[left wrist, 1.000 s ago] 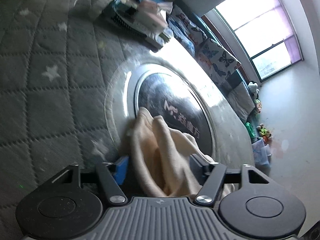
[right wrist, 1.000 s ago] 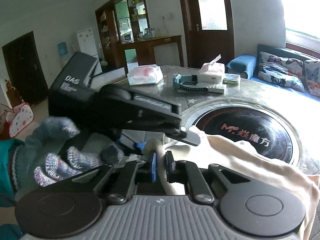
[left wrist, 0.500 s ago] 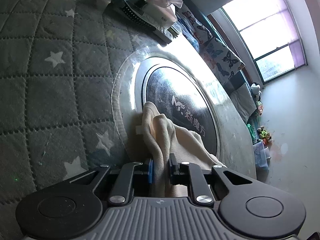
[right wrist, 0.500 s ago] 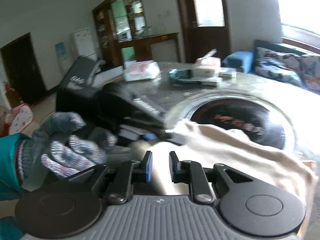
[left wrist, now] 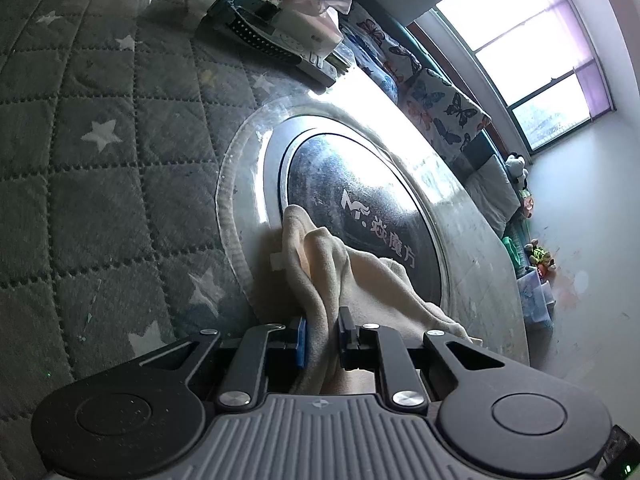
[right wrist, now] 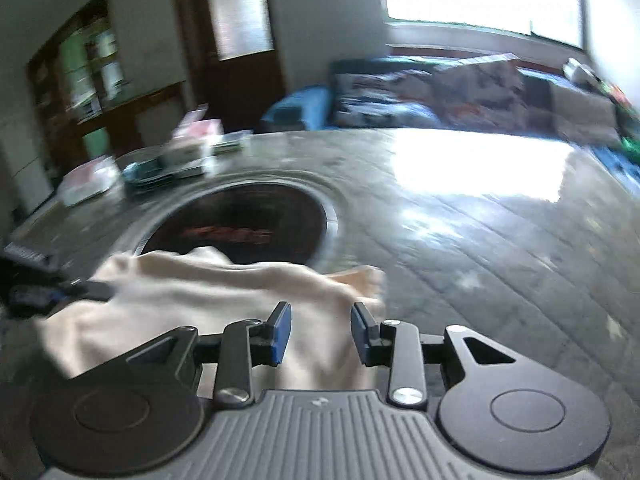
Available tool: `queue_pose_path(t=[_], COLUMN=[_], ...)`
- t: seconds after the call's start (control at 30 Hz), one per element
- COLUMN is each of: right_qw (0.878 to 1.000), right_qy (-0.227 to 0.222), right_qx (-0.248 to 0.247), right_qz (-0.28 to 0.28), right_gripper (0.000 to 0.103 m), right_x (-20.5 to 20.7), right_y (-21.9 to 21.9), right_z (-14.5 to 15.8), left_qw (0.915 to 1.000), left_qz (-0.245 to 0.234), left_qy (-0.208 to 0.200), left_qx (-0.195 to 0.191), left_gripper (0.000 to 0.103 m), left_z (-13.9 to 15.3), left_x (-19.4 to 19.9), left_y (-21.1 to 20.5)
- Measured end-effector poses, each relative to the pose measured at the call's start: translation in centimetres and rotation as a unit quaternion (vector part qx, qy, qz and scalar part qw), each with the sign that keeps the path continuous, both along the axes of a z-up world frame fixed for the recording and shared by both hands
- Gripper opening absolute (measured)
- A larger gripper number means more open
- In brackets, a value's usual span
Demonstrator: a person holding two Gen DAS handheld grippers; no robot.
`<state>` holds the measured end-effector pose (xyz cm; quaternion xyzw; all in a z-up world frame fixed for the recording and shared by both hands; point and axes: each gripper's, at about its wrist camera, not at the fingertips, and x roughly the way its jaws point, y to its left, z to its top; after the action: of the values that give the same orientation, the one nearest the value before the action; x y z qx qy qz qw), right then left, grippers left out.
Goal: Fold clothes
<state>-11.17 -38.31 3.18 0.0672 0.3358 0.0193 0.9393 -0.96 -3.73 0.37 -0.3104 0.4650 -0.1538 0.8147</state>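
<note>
1. Left wrist view: the left gripper [left wrist: 322, 335] pinches a bunched edge of the cream garment [left wrist: 352, 280], which trails ahead onto the black round panel [left wrist: 360, 196]; a quilted star cover [left wrist: 100, 140] lies left of the panel.
2. Right wrist view, blurred: the right gripper [right wrist: 320, 330] is parted with nothing held, above the cream garment [right wrist: 208, 296], just short of the panel [right wrist: 248, 224]; a sofa [right wrist: 420, 92] and window lie beyond the panel.

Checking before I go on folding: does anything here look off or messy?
Only the cream garment looks untidy: it lies bunched, draped partly over the round dark disc. The left gripper pinches a fold; the right gripper is open above it.
</note>
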Motion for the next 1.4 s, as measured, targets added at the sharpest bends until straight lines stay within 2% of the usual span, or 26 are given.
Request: queue_pose_path(t=[0.13,0.27,0.5,0.63,0.87,0.97,1.0,1.07,1.17,1.4], right_qw=[0.999,0.997,0.995,0.991,0.991,0.995,0.995,0.995,0.995,0.994], right_qy=[0.012,0.016,0.012,0.012,0.009,0.006,0.007,0.007,0.003,-0.031], right_qx=[0.027,0.065,0.086,0.118,0.117,0.086,0.083,0.088,0.093,0.097], right_qz=[-0.033,-0.042,-0.051,-0.062,-0.063,-0.050,-0.048,-0.044,-0.042,-0.044], right_gripper=[0.033,0.033,0.032,0.033,0.033,0.033,0.032,0.017,0.011,0.008], right_x=[0.5,0.7,0.5,0.3,0.5,0.8,0.9,1.0,0.9,-0.2], right_y=[-2.2,-3.0,-3.3,-4.0,-4.1,-3.1,-2.9,-2.8,-2.6,-2.5], right_z=[-1.3,-2.2,-2.3,-2.4,-2.5,-2.4,-2.4,-2.4,-2.1,-0.3], left_qw=[1.0000,0.9999,0.9998,0.9998,0.9996,0.9995,0.9995,0.9993,0.9991,0.9964], left_qz=[-0.002,-0.004,-0.005,-0.006,-0.007,-0.008,-0.008,-0.008,-0.011,-0.027], left_qy=[-0.002,-0.005,-0.008,-0.007,-0.009,-0.011,-0.012,-0.014,-0.017,-0.051], left_qx=[0.006,0.012,0.018,0.020,0.024,0.028,0.030,0.032,0.038,0.062], left_gripper=[0.016,0.016,0.016,0.016,0.016,0.016,0.016,0.016,0.016,0.015], left_z=[0.1,0.2,0.2,0.2,0.3,0.4,0.4,0.5,0.6,2.0], left_x=[0.0,-0.1,-0.1,0.0,0.0,-0.1,-0.1,-0.1,-0.2,-0.7], left_y=[-0.1,-0.3,-0.5,-0.5,-0.7,-0.8,-0.8,-0.9,-1.0,-1.8])
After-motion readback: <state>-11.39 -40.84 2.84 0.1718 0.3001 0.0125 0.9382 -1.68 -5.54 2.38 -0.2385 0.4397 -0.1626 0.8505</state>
